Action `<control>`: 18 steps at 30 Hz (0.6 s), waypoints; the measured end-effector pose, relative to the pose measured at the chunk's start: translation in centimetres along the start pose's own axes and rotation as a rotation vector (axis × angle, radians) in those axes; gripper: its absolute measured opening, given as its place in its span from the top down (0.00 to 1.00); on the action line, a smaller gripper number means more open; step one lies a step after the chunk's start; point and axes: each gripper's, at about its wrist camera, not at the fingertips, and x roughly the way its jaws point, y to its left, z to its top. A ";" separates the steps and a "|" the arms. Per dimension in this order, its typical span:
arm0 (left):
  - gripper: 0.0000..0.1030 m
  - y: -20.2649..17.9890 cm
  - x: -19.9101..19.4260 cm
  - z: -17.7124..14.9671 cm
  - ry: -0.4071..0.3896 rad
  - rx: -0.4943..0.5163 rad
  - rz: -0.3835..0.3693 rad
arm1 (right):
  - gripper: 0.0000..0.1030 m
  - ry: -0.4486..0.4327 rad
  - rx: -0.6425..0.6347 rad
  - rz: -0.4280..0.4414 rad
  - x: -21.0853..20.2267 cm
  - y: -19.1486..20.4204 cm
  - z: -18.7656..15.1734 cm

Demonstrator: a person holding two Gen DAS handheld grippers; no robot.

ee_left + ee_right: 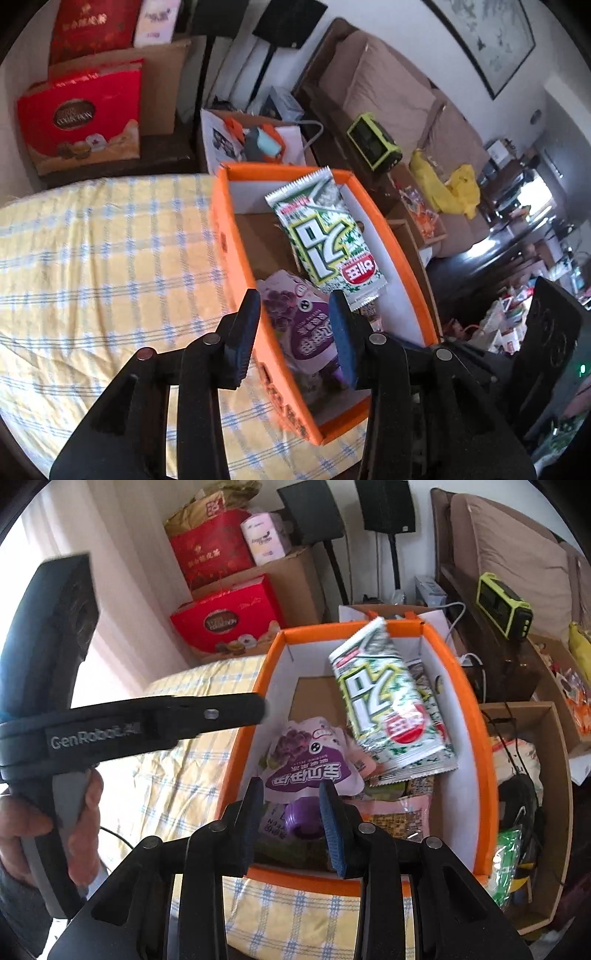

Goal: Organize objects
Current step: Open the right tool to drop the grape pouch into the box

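Both the left gripper (295, 332) and right gripper (291, 823), fingers apart, hover at frame bottom over the orange box (484, 716) holding a green snack packet (391, 705)

The box (487, 775) is showing as orange cardboard, smooth outside, with matt white paper lining and a bare brown floor. A green and white packet (391, 709) is gleaming like glossy foil-plastic, crimped at its ends. A purple pouch (310, 764) is looking like soft, shiny plastic with a hard plastic cap. The cloth (103, 258) covering the surface is lying as matt woven fabric, checked yellow and blue, slightly creased. The left tool (295, 332) and right tool (291, 819) are appearing as matt black plastic, with ribbed, rubbery finger pads and dull metal pins.
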 end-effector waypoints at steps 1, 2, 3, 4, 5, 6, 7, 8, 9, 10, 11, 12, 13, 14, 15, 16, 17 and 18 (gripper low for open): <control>0.61 0.2 -0.5 0.0 -0.009 0.002 0.007 | 0.58 -0.009 0.003 -0.014 -0.4 -0.1 0.0; 0.59 0.5 -1.0 0.0 -0.016 0.002 0.013 | 0.58 -0.017 0.006 -0.027 -0.8 -0.1 0.1; 0.57 0.8 -1.6 -0.2 -0.022 0.000 0.020 | 0.58 -0.025 0.013 -0.041 -1.2 -0.2 0.1; 0.54 1.2 -2.3 -0.4 -0.029 -0.003 0.030 | 0.56 -0.030 0.022 -0.052 -1.6 -0.4 0.2; 0.48 1.5 -3.0 -0.6 -0.039 -0.003 0.044 | 0.53 -0.034 0.029 -0.060 -1.9 -0.4 0.2; 0.45 1.7 -3.4 -0.7 -0.047 0.001 0.055 | 0.46 -0.041 0.037 -0.070 -2.4 -0.6 0.1; 0.41 2.0 -3.9 -1.0 -0.057 0.009 0.071 | 0.41 -0.048 0.040 -0.079 -2.7 -0.5 0.2; 0.39 2.2 -4.5 -1.3 -0.065 0.018 0.083 | 0.40 -0.057 0.039 -0.091 -3.0 -0.4 0.1; 0.37 2.6 -5.1 -1.8 -0.073 0.024 0.097 | 0.40 -0.065 0.038 -0.108 -3.4 -0.4 0.0; 0.33 2.8 -5.6 -2.1 -0.078 0.025 0.104 | 0.40 -0.069 0.037 -0.120 -3.7 -0.3 -0.1; 0.31 3.0 -6.1 -2.5 -0.085 0.023 0.110 | 0.39 -0.074 0.038 -0.132 -4.0 -0.3 -0.3; 0.31 3.3 -6.6 -2.8 -0.091 0.021 0.110 | 0.39 -0.080 0.039 -0.140 -4.4 -0.2 -0.5; 0.31 3.6 -7.1 -3.1 -0.095 0.018 0.106 | 0.39 -0.083 0.036 -0.145 -4.5 -0.1 -0.6; 0.30 3.8 -7.4 -3.3 -0.096 0.014 0.106 | 0.39 -0.078 0.027 -0.163 -4.5 -0.1 -0.7; 0.30 4.2 -7.7 -3.5 -0.097 0.010 0.108 | 0.39 -0.069 0.017 -0.185 -4.3 0.0 -0.8; 0.29 4.5 -8.0 -3.8 -0.095 0.005 0.113 | 0.39 -0.060 0.007 -0.203 -4.1 0.0 -0.9; 0.29 4.8 -8.2 -4.0 -0.090 0.001 0.116 | 0.39 -0.048 0.001 -0.216 -3.8 -0.1 -1.0; 0.29 5.0 -8.5 -4.3 -0.088 -0.001 0.121 | 0.39 -0.041 0.006 -0.215 -3.6 -0.2 -1.2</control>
